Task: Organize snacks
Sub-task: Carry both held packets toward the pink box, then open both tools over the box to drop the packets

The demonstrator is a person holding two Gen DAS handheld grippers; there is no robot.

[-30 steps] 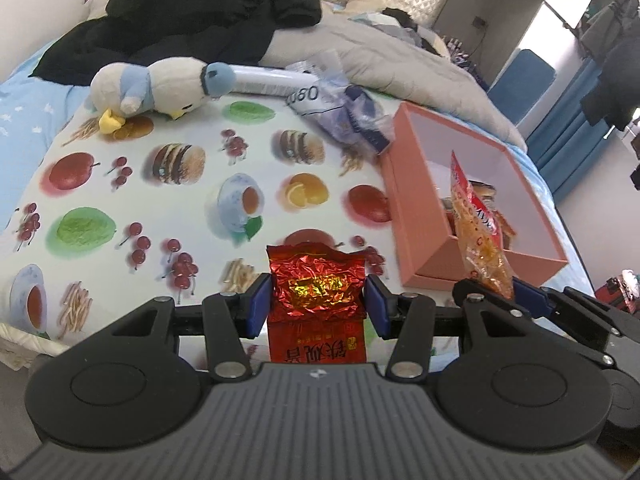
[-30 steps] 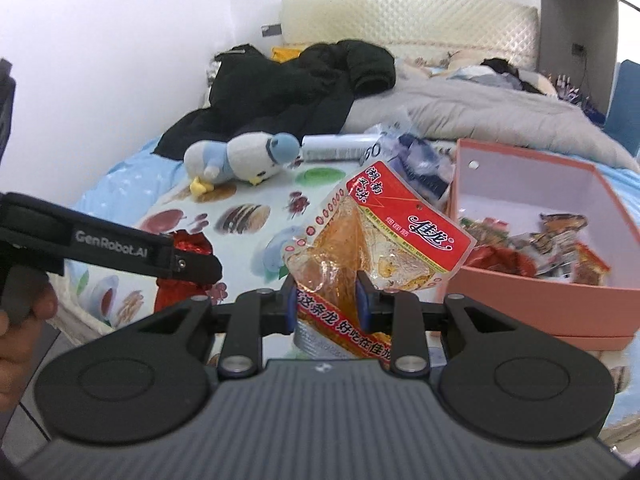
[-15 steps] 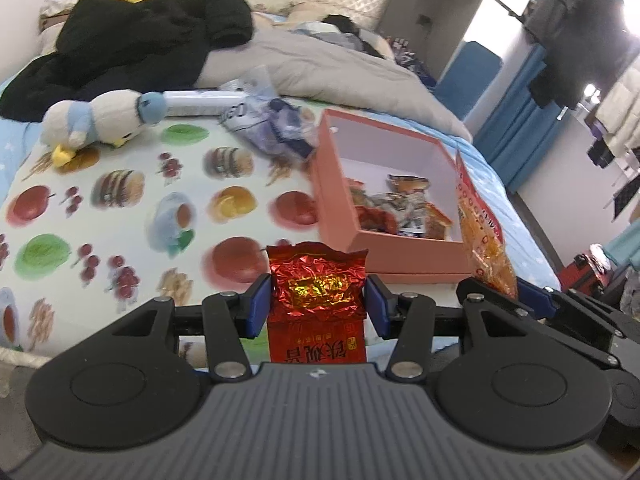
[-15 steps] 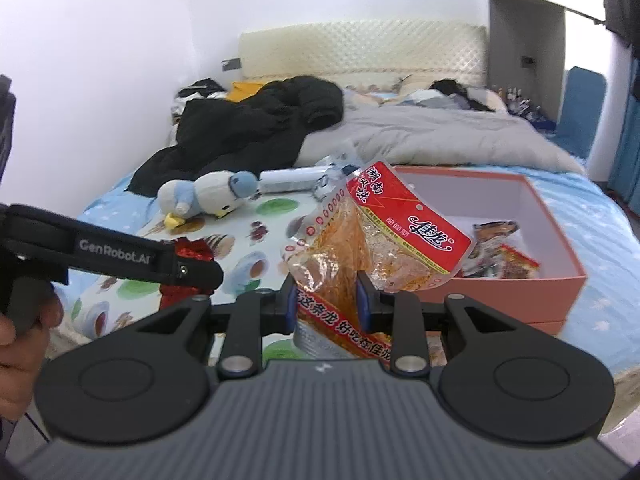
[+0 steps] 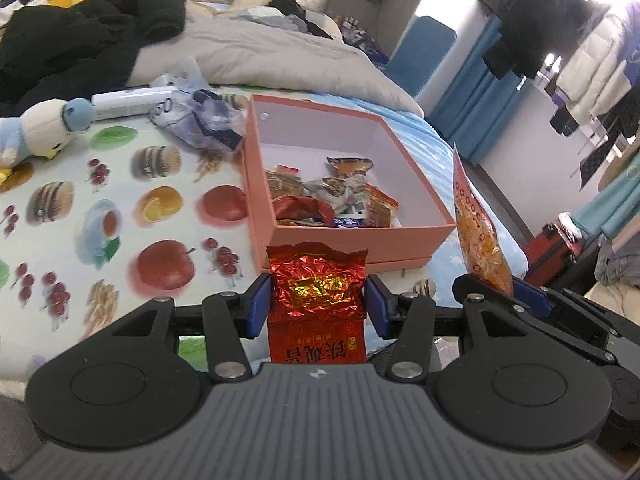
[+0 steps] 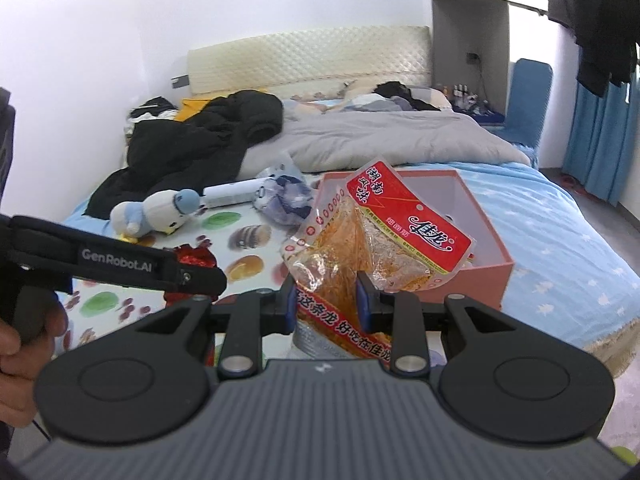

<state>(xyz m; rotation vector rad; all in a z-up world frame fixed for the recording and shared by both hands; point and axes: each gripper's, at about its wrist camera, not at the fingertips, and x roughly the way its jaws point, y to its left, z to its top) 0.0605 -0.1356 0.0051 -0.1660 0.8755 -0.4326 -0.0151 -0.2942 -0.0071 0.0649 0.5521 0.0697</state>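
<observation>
Left hand-held gripper (image 5: 318, 306) is clamped on a red foil packet (image 5: 317, 288), its blue pads pressed against both crinkled sides, held upright just in front of the pink box (image 5: 352, 240). Right hand-held gripper (image 6: 326, 300) is clamped on a clear snack bag (image 6: 372, 240) with a red label and orange contents, which leans to the right in front of the same box; in the left wrist view this bag (image 5: 478, 236) rises edge-on just right of the box.

That box stands open on a bed covered by a fruit-print cloth (image 5: 120, 208), with several small wrapped snacks (image 5: 332, 196) piled toward its near wall. Farther back on the cloth lie a blue-and-white plush bird (image 6: 154, 212), a white tube (image 5: 128, 98) and a crumpled plastic bag (image 5: 200, 124). Behind them a black jacket (image 6: 200, 140) and a grey duvet (image 6: 380, 140) cover the bed up to a padded cream headboard (image 6: 308, 58). Blue curtains (image 6: 600, 140) and hanging clothes (image 6: 592, 20) fill the right side of the room.

Lower parts of both held packets are hidden behind the gripper bodies, and the print on the boxed snacks is too small to read. A person's hand (image 6: 16, 364) is cut off at the left edge of the right wrist view.
</observation>
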